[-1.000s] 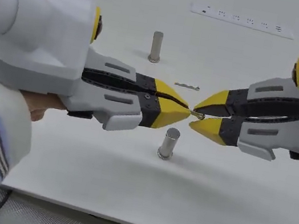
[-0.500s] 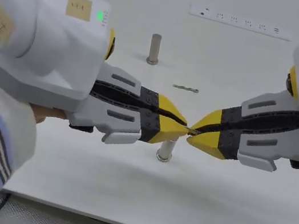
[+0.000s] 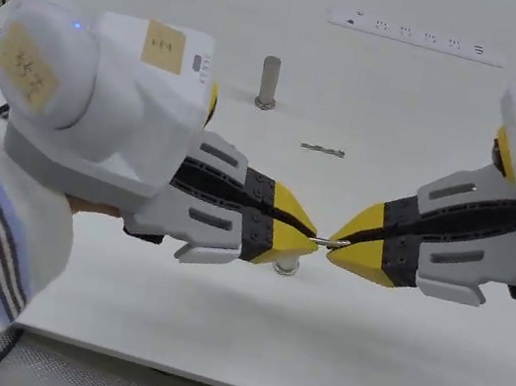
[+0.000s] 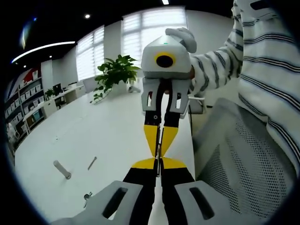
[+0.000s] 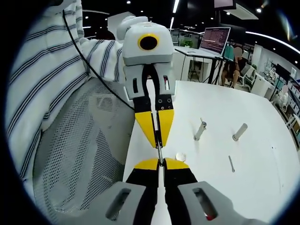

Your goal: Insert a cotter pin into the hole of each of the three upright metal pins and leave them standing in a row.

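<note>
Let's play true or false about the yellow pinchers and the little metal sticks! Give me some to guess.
1. The left gripper and the right gripper meet tip to tip. True.
2. The right gripper's jaws are wide open. False: they are shut on the held cotter pin, and so are the left's.
3. A spare cotter pin lies flat on the table. True.
4. The far metal pin has fallen over. False: it stands upright.
5. A power strip lies at the far side of the table. True.
</note>
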A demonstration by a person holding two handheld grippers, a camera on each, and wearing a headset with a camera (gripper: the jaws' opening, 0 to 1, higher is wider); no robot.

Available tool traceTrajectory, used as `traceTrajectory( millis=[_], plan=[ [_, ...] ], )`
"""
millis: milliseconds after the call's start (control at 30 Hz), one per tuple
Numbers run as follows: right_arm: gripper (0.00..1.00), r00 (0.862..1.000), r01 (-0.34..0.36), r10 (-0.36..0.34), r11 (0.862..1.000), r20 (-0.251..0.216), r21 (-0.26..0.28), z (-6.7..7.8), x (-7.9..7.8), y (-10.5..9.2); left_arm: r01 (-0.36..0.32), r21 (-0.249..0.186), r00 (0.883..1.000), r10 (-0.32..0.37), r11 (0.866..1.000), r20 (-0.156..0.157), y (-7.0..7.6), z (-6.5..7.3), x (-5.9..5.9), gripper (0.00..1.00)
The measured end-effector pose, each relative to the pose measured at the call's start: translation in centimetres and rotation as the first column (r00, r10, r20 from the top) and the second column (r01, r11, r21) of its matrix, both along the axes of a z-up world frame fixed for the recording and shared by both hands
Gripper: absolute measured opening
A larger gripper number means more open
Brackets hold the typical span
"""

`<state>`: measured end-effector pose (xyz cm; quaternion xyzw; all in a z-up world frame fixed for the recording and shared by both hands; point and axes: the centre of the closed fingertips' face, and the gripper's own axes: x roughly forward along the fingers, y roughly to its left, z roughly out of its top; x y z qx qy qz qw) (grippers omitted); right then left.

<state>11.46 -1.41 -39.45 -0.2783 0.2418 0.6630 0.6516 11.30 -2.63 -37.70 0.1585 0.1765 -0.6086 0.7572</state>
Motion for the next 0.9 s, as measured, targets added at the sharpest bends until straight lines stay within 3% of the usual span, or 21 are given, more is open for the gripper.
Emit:
traceTrajectory(
  millis=[200, 433, 633, 900],
  plan=[
    [0.00, 1.000, -0.004, 0.004, 1.000, 0.004, -0.007, 0.0, -0.1, -0.1, 0.011, 0.046, 1.000, -0.010, 0.999, -0.013, 0.7, -1.1, 0.3, 0.00],
    [0.00, 1.000, 0.022, -0.021, 1.000, 0.007, -0.018, -0.4, 0.2, -0.5, -0.008, 0.052, 1.000, 0.009, 0.999, -0.014, 1.1, -1.3, 1.0, 0.01],
    [0.00, 0.996, 0.086, -0.086, 0.996, 0.004, -0.012, -1.4, 0.9, -1.4, -0.059, 0.068, 0.998, 0.060, 0.996, -0.009, 2.0, -1.8, 2.3, 0.13],
    [0.00, 0.986, 0.168, -0.168, 0.986, -0.002, -0.002, -2.7, 2.1, -2.5, -0.085, 0.108, 0.996, 0.088, 0.990, -0.025, 2.7, -2.8, 3.0, 0.14]
  ],
)
